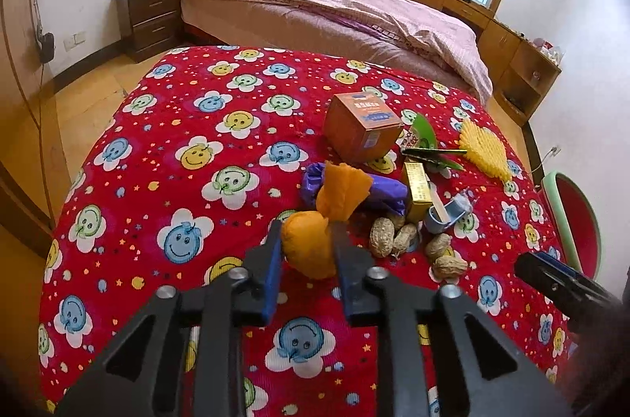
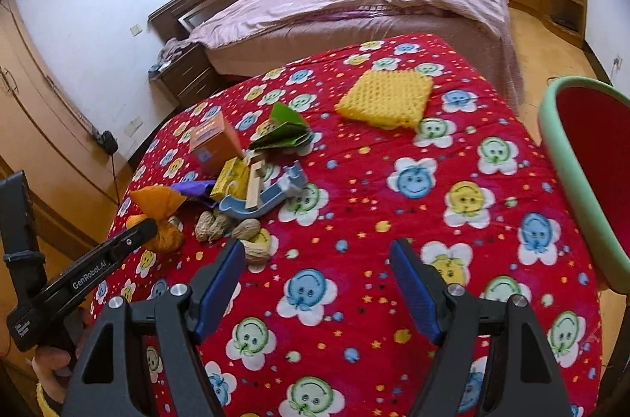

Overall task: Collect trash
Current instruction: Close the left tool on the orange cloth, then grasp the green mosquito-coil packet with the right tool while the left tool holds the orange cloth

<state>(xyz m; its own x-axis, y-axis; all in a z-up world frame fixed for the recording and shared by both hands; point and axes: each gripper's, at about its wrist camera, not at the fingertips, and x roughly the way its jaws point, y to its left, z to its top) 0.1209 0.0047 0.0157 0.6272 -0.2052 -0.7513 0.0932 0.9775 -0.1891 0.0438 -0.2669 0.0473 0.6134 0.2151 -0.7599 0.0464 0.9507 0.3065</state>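
The left gripper (image 1: 307, 243) has its fingers closed on the orange wrapper (image 1: 311, 247), at the near edge of the trash pile on the red-clothed surface (image 1: 165, 149). The wrapper looks light, soft and crushable; grip its bulged body, not the twisted tail. The right gripper (image 2: 317, 279) hangs with fingers spread wide, empty, near the peanut shells (image 2: 228, 228).
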